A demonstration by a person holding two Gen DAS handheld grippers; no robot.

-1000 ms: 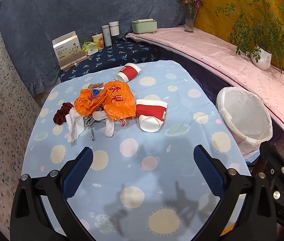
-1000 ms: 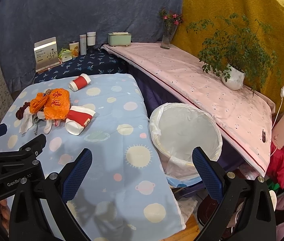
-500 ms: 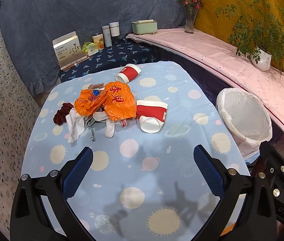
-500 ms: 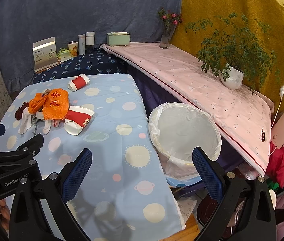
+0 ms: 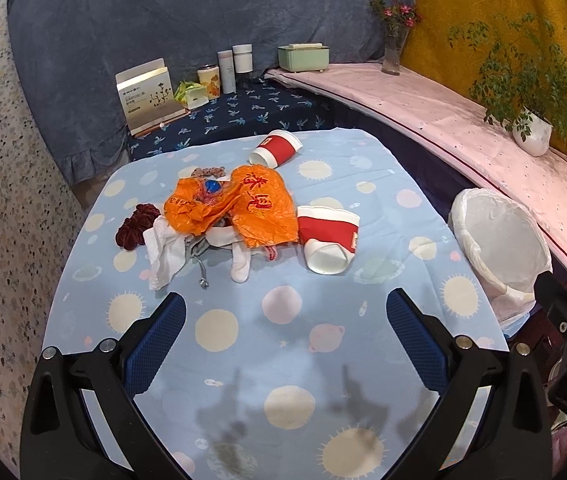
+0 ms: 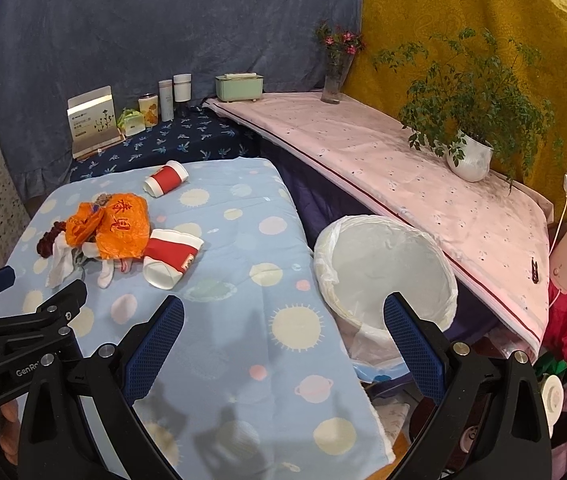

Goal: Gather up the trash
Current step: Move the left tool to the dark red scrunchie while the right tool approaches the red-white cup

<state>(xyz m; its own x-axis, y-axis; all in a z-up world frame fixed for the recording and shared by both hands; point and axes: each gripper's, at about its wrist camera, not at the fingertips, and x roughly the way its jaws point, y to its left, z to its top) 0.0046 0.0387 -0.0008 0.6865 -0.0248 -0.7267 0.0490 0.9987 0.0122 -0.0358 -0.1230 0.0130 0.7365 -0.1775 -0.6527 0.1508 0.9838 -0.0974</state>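
A heap of trash lies on the blue table cloth (image 5: 283, 344): an orange plastic bag (image 5: 251, 208), white tissue (image 5: 163, 252), a dark red scrunchie (image 5: 137, 226) and a crushed red and white paper cup (image 5: 329, 238). A second red cup (image 5: 277, 149) lies on its side farther back. A white-lined bin (image 5: 501, 240) stands beside the table on the right; it also shows in the right wrist view (image 6: 383, 264). My left gripper (image 5: 283, 320) is open and empty, short of the heap. My right gripper (image 6: 283, 320) is open and empty over the table's right edge.
A low navy shelf behind the table holds a card box (image 5: 149, 96), tins and bottles (image 5: 235, 66). A pink-covered ledge (image 6: 403, 168) on the right carries a green box (image 6: 239, 87), a flower vase (image 6: 335, 80) and a potted plant (image 6: 469, 156).
Both grippers have drifted slightly; the scene has shifted a little in both views. Nothing was taken hold of or moved on the table.
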